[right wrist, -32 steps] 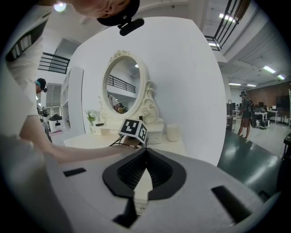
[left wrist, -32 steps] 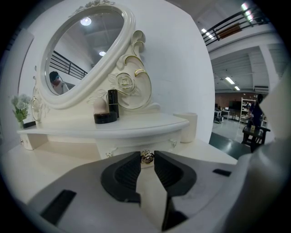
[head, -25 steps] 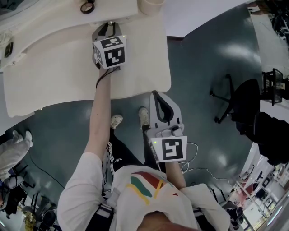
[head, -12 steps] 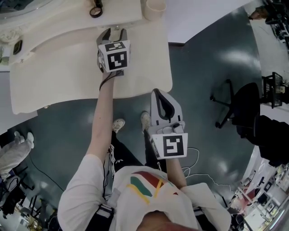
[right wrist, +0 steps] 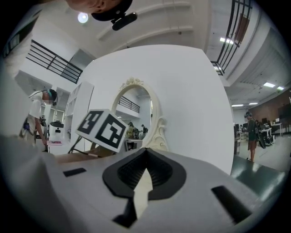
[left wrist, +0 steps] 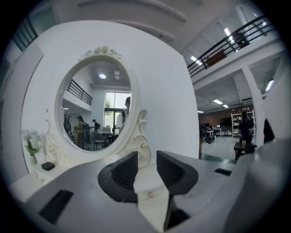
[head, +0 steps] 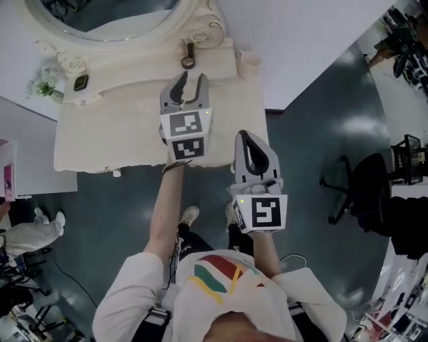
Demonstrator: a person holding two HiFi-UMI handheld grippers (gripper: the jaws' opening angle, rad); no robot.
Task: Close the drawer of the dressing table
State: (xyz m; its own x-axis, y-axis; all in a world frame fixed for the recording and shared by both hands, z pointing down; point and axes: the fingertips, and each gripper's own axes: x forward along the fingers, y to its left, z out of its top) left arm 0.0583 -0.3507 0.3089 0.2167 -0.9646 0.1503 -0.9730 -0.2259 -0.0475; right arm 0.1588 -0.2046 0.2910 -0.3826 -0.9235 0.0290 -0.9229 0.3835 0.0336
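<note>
No drawer projects past the front edge of the dressing table (head: 100,143), so the drawer is judged shut beneath the top, with nothing left to do. The left gripper (head: 190,80), above the tabletop, is empty, its jaws partly apart after just narrowing. The right gripper (head: 245,137) is pressed together, also empty.

Bright, even indoor light from ceiling strip lights (left wrist: 227,32) leaves pale glare patches on the dark floor (head: 314,133), while both gripper views bow strongly and darken to black corners.

mirror (head: 114,20): cut by top edge | small dark item (head: 80,83): too small to identify | drawer: hidden under tabletop (head: 100,133)
</note>
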